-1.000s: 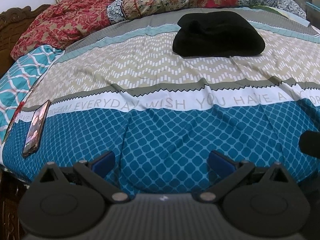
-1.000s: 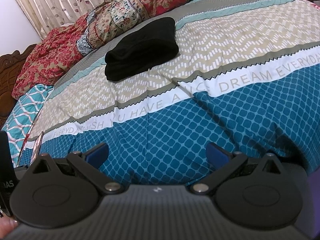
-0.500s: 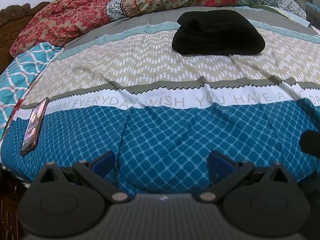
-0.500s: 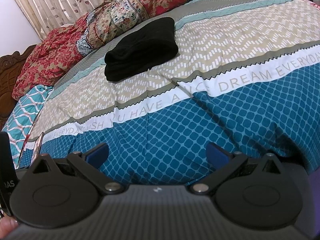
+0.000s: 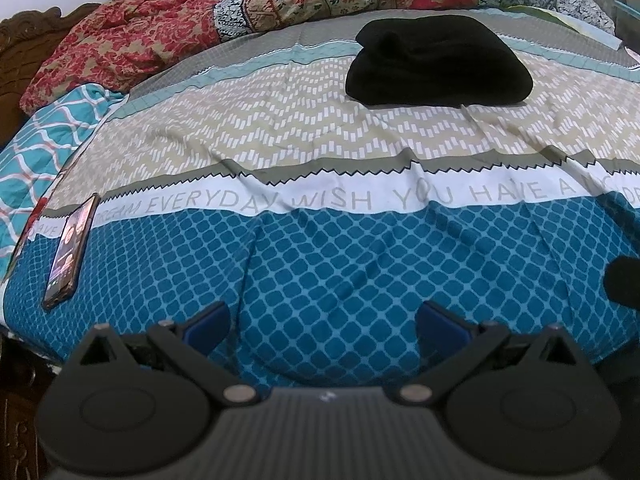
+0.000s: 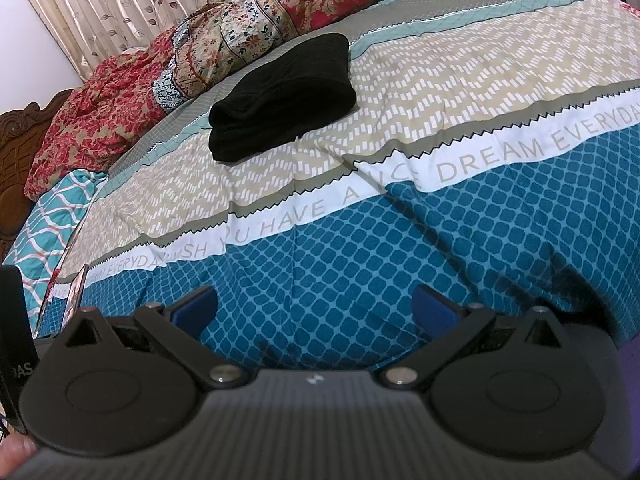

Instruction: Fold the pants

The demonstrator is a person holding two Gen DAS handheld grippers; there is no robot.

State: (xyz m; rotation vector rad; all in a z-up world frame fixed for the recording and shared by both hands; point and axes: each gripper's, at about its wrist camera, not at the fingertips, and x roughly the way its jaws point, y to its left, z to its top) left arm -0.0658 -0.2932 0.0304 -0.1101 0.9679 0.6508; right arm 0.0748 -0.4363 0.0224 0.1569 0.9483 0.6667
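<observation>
Nearest: left gripper (image 5: 322, 322) and right gripper (image 6: 316, 306), blue-padded jaws spread wide, holding nothing, above quilted blue lattice bedspread (image 5: 360, 264). Glossy phone (image 5: 72, 250) flat at left edge. Farther: black pants (image 5: 438, 62), soft folded bundle on beige chevron band. Beyond: crumpled floral quilt (image 5: 224, 12).

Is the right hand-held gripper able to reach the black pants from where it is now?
Probably yes. The right hand-held gripper is open and empty at the near edge of the bedsheet, and only bare sheet lies between it and the black pants. It must travel well forward, though.
</observation>
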